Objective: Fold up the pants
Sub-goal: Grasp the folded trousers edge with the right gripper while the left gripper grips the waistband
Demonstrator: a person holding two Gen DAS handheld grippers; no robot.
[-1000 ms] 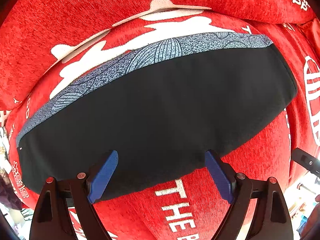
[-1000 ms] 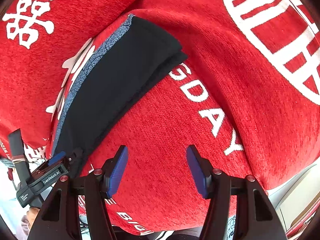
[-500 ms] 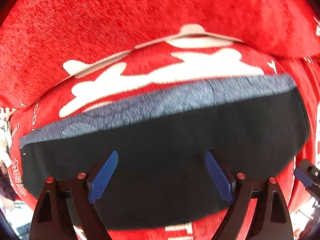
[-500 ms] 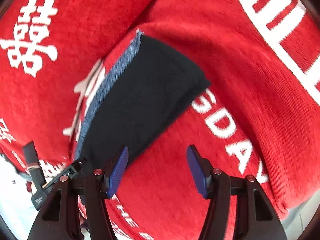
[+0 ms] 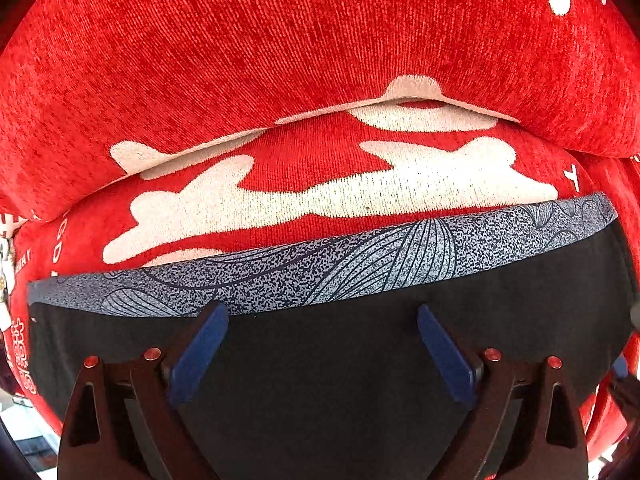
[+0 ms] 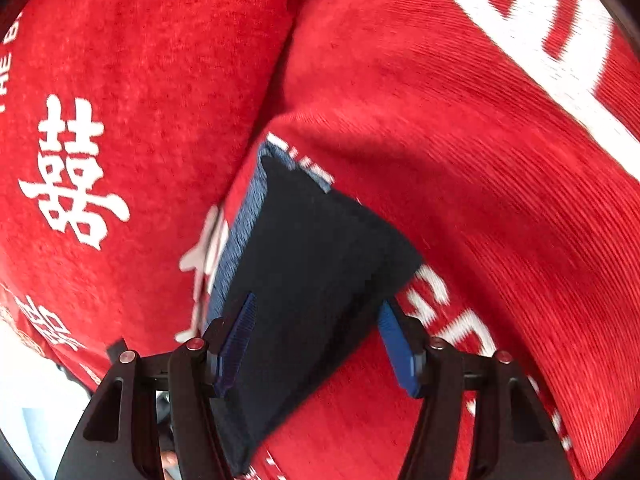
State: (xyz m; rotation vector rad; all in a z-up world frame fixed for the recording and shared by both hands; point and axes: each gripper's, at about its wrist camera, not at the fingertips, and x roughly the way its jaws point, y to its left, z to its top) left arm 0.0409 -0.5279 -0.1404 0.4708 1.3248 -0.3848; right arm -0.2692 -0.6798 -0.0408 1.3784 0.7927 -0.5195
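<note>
My left claw (image 5: pixel 322 346) gapes wide over the black pants (image 5: pixel 340 380) at the bottom of its frame; my right claw (image 6: pixel 316 340), equally spread, straddles their narrow folded end, ready, I judge, for another fold. Beyond lies the patterned waistband (image 5: pixel 360 270), then the red sofa cover (image 5: pixel 280 60), with "THE" at the right frame's left edge.
</note>
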